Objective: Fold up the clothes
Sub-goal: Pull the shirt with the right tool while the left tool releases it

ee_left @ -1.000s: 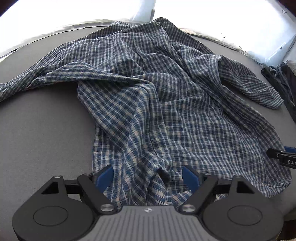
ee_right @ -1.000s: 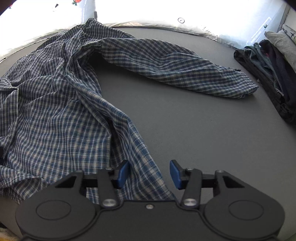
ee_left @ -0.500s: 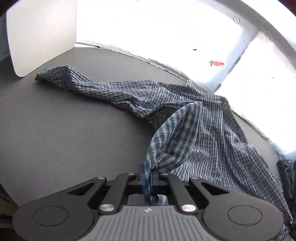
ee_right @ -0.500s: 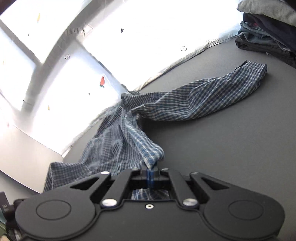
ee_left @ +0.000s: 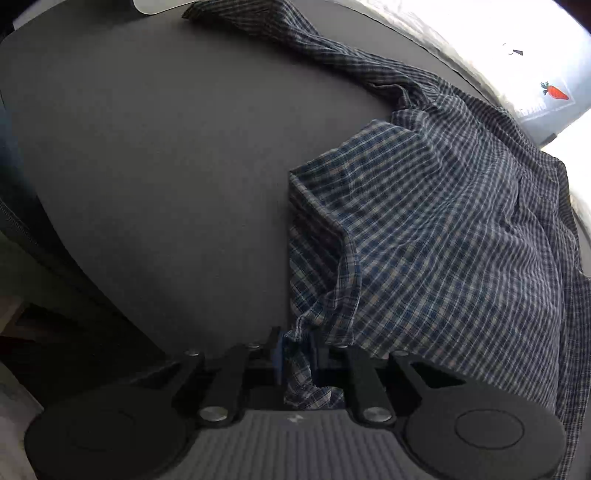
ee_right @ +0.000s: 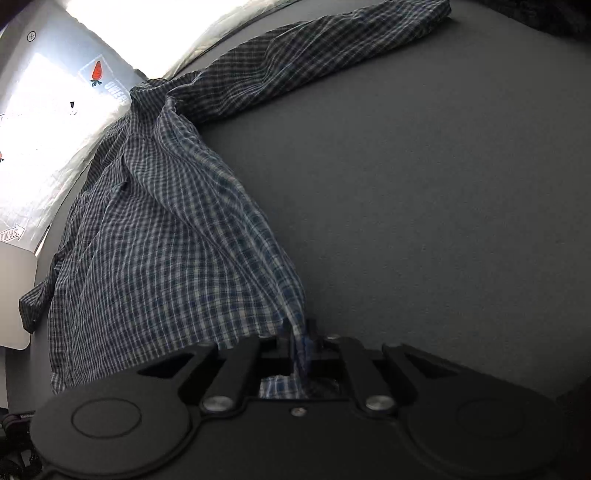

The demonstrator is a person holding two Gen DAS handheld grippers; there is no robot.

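Observation:
A blue-and-white checked shirt lies crumpled on the dark grey table, one sleeve trailing to the far left. My left gripper has a bunched bit of its hem between the pads, and the jaws are opening a little. In the right wrist view the same shirt rises in a taut fold to my right gripper. A thin edge of cloth is pinched there while the jaws are opening slightly. The other sleeve stretches to the far right.
The table's near-left edge drops to a dark floor. A white board leans at the table's far side. Behind stands a bright wall with a carrot sticker. Dark folded clothes sit at the far right corner.
Both grippers closed on the shirt's hem, then swung apart and rolled, drawing the cloth out between them. Since half a second ago, the gaps between both pairs of pads have widened slightly.

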